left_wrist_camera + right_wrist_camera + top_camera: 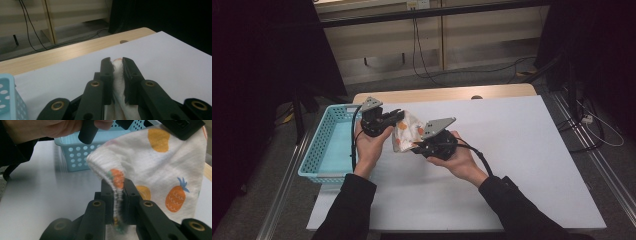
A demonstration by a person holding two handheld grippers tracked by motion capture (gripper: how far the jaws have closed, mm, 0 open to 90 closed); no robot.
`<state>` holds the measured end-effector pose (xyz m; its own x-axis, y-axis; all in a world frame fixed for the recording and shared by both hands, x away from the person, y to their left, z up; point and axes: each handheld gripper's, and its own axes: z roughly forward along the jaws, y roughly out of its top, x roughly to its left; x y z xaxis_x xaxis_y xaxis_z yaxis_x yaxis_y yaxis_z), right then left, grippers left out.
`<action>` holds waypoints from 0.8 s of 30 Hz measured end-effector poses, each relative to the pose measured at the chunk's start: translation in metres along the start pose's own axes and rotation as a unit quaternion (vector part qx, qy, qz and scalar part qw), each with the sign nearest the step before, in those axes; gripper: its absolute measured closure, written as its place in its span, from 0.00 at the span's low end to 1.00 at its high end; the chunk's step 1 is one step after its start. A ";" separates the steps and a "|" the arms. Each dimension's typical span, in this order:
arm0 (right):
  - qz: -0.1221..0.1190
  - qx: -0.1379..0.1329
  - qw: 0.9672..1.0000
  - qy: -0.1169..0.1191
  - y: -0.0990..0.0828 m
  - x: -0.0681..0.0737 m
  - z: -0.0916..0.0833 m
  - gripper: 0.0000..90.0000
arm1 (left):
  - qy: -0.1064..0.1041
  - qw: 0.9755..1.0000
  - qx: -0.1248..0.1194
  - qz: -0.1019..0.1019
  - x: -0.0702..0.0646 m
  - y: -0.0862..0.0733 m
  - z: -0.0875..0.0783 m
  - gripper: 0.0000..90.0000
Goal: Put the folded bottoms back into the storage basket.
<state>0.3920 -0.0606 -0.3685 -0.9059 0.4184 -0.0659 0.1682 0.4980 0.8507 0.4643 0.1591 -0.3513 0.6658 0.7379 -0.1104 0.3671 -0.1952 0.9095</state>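
Above the white table point(522, 150), both grippers, left gripper point(117, 65) and right gripper point(119, 188), are pinching a white fruit-printed cloth point(160, 170); uneven pulling could be slipping its thin hem free.

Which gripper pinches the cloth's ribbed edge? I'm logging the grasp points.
The right gripper: its jaws close on the ribbed hem of the fruit-print cloth. The left gripper clamps a plain white fold instead.

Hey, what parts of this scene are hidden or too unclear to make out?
- Cloth: what garment it is, high view; the hand-held grippers cover its ends.
- Basket contents: high view, too dim and small.
- Round mark at the table's far edge: too small to identify.
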 end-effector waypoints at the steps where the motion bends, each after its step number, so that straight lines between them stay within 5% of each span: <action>1: 0.001 0.000 1.000 0.000 0.001 0.000 0.001 0.91 | 0.000 1.000 -0.001 -0.001 0.000 0.000 -0.001 0.89; 24: -0.009 -0.013 1.000 0.011 0.024 0.005 0.015 0.91 | 0.003 1.000 -0.009 -0.004 0.016 0.010 -0.019 0.89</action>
<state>0.3972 -0.0350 -0.3562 -0.9170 0.3925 -0.0710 0.1410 0.4853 0.8629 0.4658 0.1811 -0.3361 0.6596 0.7427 -0.1158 0.3607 -0.1776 0.9156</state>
